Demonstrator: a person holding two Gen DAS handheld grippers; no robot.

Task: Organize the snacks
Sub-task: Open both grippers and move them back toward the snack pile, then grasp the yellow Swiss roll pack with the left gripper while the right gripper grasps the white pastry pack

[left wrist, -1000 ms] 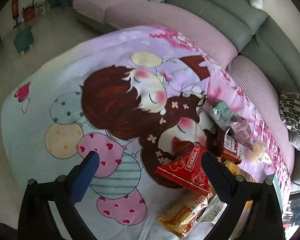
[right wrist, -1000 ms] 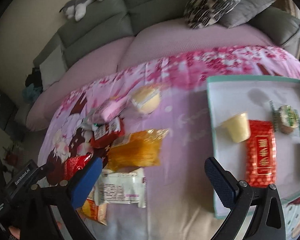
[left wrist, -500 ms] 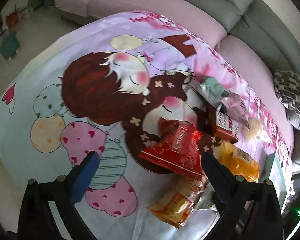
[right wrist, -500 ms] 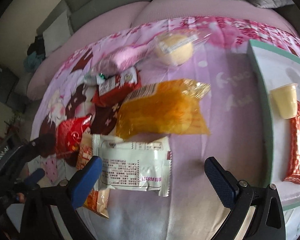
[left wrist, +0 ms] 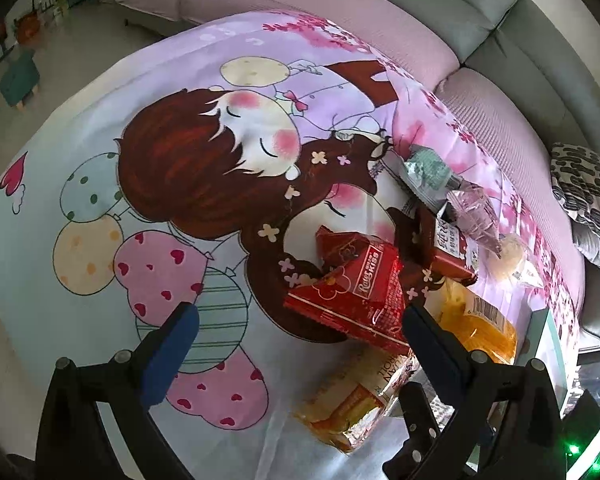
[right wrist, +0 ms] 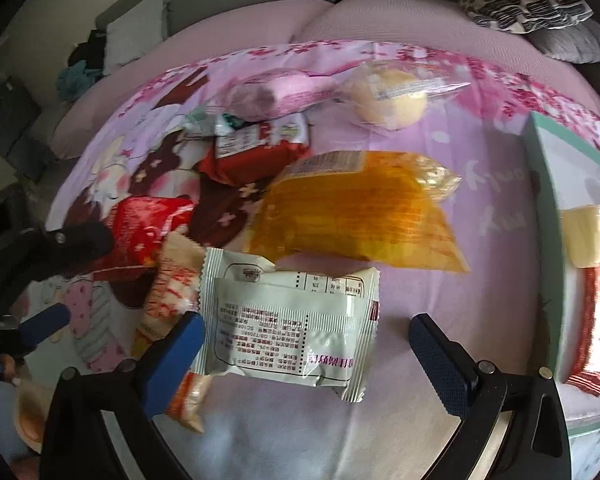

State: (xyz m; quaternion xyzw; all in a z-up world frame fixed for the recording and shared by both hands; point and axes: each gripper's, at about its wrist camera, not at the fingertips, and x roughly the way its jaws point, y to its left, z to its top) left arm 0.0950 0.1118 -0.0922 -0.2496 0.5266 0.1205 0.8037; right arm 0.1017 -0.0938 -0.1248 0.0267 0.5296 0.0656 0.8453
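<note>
Soft, even daylight fills the room, with faint shadows under the packets. Both fisheye views bend hard at the edges and fade into black corners. The left view is crisp. The right view is smeared by motion, especially the tray (right wrist: 540,184) rim, and the white packet (right wrist: 288,320) shows pale glare on its wrapper.

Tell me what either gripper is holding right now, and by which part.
Nothing is held. The left gripper is open above the cartoon-print cloth; the right gripper is open around the white printed snack packet, not closed.
</note>
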